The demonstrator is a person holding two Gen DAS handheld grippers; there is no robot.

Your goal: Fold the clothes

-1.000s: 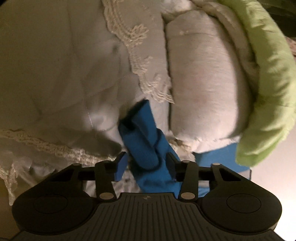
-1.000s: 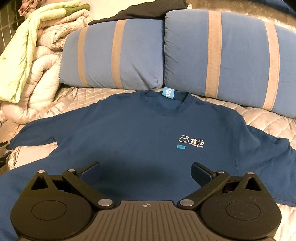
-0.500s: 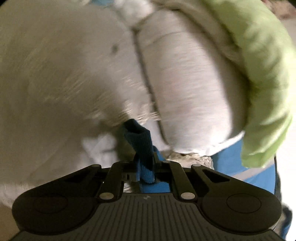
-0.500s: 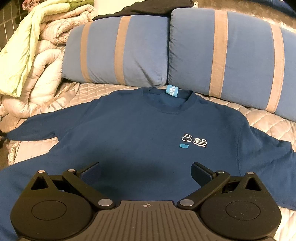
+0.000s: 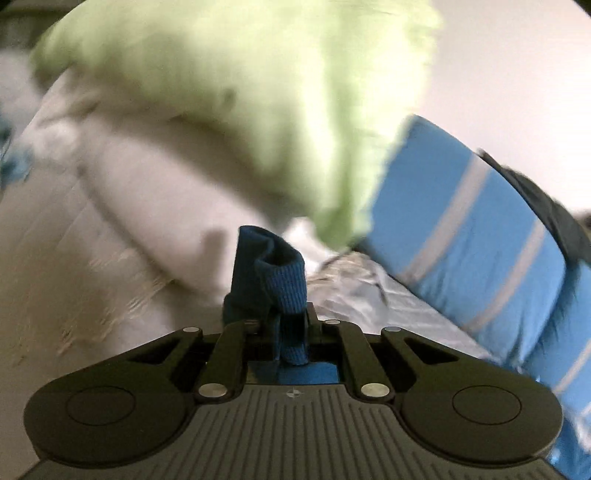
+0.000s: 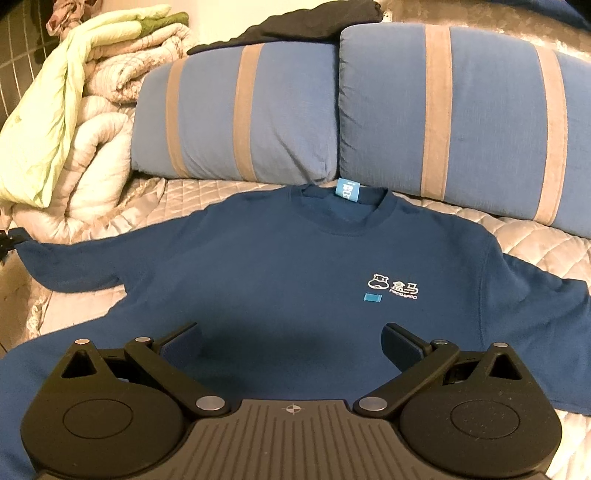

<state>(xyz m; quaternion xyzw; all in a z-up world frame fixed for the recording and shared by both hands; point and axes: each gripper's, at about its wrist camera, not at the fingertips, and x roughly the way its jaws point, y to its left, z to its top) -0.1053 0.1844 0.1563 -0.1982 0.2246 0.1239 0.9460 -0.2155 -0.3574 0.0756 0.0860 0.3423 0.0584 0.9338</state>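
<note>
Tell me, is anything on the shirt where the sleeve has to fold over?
Nothing visible. The left gripper pinches the sleeve cuff, and the blue sweatshirt lies flat and bare. The open right gripper only hovers above its lower part.

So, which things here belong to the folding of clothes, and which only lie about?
Belonging to the job:
- dark blue long-sleeved sweatshirt, spread flat on the bed
- its ribbed blue sleeve cuff, clamped in the left tongs
- right tongs, open above the hem

Only lying about:
- two blue pillows with tan stripes
- rolled white quilt
- light green blanket
- black garment
</note>
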